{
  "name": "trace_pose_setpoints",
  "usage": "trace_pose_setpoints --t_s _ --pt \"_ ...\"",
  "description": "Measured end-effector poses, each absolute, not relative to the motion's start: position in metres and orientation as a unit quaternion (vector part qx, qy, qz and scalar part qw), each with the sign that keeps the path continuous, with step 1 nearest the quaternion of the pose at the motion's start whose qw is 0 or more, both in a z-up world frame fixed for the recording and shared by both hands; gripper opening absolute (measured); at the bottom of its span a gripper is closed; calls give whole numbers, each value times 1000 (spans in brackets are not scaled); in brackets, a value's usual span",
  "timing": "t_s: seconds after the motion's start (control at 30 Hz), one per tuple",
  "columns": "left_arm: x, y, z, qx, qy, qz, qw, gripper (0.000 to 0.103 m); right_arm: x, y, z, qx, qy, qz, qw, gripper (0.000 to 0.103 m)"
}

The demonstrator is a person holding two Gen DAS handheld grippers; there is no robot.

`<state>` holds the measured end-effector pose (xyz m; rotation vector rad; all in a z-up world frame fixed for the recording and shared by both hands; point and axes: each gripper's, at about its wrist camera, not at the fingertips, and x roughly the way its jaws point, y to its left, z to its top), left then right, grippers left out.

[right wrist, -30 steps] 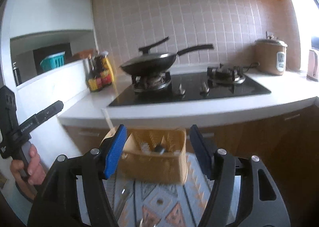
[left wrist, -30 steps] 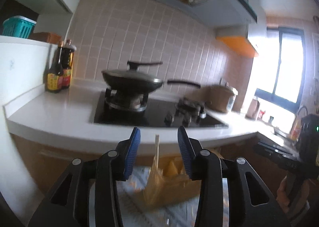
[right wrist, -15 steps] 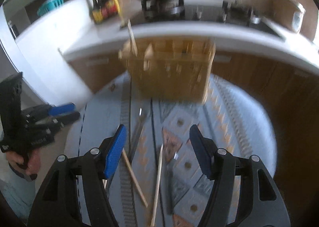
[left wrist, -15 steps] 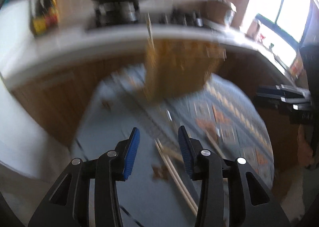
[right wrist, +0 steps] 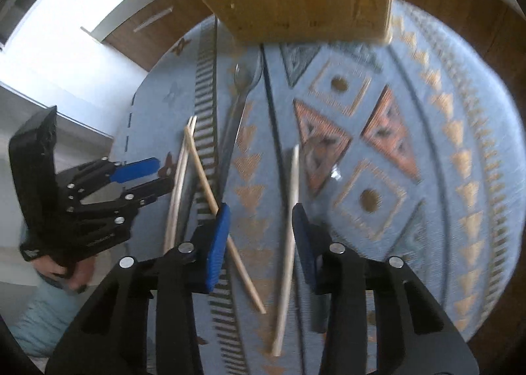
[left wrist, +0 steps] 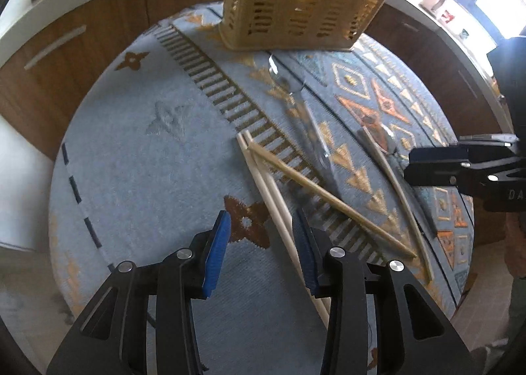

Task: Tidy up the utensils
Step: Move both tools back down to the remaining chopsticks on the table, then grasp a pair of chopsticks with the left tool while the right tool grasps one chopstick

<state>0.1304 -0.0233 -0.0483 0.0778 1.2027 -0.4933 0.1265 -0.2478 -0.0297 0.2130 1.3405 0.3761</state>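
**Utensils scattered on a patterned round mat**

A blue patterned mat (left wrist: 138, 158) carries a slotted tan utensil basket (left wrist: 296, 0) at its far edge. Wooden chopsticks (left wrist: 273, 190) and a metal spoon (right wrist: 240, 92) lie loose nearby. The left gripper (left wrist: 259, 253) and right gripper (right wrist: 259, 243) hover with fingers apart, holding nothing.

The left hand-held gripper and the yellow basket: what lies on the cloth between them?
In the left wrist view, between the left hand-held gripper and the yellow basket lie pale chopsticks and a metal spoon.

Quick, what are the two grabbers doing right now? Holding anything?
Left hand-held gripper: open, holding nothing, above the chopsticks.
Right hand-held gripper: open, holding nothing.
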Motion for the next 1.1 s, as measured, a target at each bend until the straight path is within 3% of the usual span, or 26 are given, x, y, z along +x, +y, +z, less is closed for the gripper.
trace_pose_setpoints --t_s 0.2,0.3,0.4,0.5,0.57,0.67,0.97,1.03,1.1 --pt "125 -35 -49 67 549 -214 806 36 129 -242 -42 102 624 179 754 35" --pt "121 -49 -49 107 541 -202 809 42 128 -238 -44 95 627 183 751 35" --pt "115 -57 -51 144 529 -190 815 43 122 -233 -46 74 630 194 748 35" --pt "115 -56 -49 150 528 -198 812 37 115 -223 -48 47 631 210 745 35" --pt "117 -52 -48 152 529 -195 812 20 111 -211 -49 25 626 215 749 35" --pt "120 -46 -48 150 534 -198 808 13 108 -192 -47 -5 617 222 755 35" --pt "125 -26 -49 137 553 -207 795 12 112 -138 -58 -98 606 206 762 35" --pt "129 -22 -49 125 556 -206 795 12 111 -127 -59 -120 601 197 765 28" --pt "131 -22 -50 122 558 -205 795 13 110 -120 -59 -131 599 186 768 13"
